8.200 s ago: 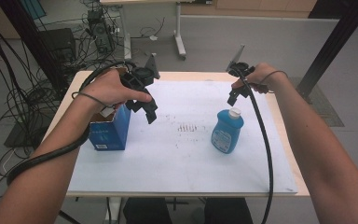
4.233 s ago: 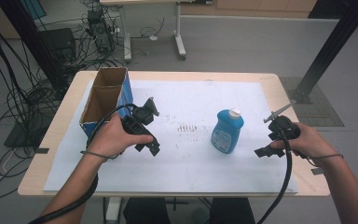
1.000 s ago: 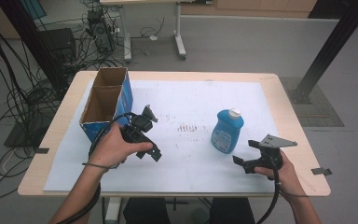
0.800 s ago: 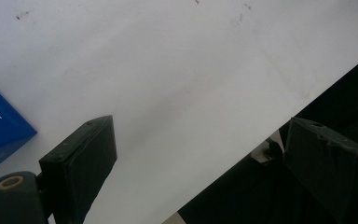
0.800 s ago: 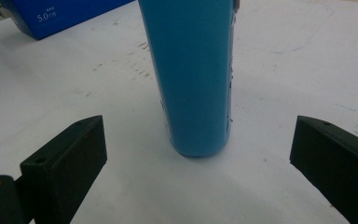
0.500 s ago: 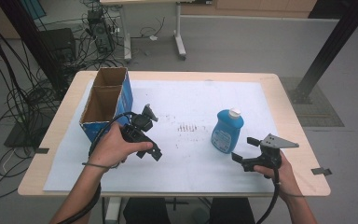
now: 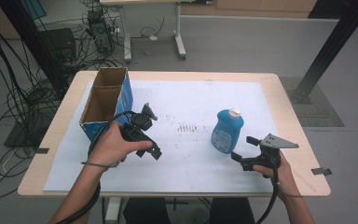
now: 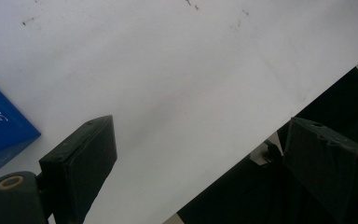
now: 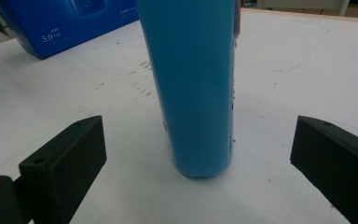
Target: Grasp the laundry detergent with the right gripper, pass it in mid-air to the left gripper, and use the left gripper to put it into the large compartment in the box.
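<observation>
At the near right, the right gripper [image 7: 240, 148] has its fingers wide open and empty, pointing at the blue bottle [image 7: 227, 130], which stands upright just beyond them on the white sheet [image 7: 191, 98]. At the near left, the left gripper [image 7: 152, 133] is also open and holds nothing. Farther left stands the open blue box [image 7: 105, 102] on the table [image 7: 289, 112].

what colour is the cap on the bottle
White, on a blue bottle; the cap shows best in the high view.
</observation>
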`<state>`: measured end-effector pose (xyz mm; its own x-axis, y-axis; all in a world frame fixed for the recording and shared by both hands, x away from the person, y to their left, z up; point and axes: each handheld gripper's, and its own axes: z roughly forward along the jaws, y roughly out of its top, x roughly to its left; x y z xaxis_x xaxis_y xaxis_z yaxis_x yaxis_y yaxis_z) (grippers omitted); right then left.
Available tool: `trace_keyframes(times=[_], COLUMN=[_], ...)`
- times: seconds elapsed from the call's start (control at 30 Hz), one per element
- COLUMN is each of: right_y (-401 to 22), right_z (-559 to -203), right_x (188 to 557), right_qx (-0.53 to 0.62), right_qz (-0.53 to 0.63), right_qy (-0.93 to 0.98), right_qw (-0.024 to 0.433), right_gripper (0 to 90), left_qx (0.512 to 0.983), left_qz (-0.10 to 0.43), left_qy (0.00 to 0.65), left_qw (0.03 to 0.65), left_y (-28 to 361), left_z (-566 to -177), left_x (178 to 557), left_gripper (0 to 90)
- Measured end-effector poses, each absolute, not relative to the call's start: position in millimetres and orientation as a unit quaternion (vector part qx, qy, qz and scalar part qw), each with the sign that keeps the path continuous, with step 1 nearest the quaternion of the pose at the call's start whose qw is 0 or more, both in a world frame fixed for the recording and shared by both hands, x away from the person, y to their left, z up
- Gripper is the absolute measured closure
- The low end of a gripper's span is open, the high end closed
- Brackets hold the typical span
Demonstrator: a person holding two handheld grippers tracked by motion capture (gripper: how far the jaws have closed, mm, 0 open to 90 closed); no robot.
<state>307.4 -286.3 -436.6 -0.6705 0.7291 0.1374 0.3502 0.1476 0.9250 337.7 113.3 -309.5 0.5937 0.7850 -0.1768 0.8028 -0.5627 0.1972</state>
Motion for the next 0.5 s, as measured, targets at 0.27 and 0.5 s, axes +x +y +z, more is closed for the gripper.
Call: trace_keyframes(times=[0.27,0.5], right_y=[-282.4,-278.1], right_z=[-436.5,-436.6], right_x=[308.6,313.9], right_qx=[0.364,0.363], right_qz=[0.542,0.538], right_qy=[0.737,0.740], right_qw=[0.175,0.178], right_gripper=[3.1,3.5], left_qx=[0.883,0.883], left_qz=[-0.035,-0.036], left_qy=[0.449,0.450], left_qw=[0.129,0.128], left_y=[113.4,114.1], left_z=[-310.2,-309.8], left_x=[337.4,336.9], left_gripper=[9.8,9.8])
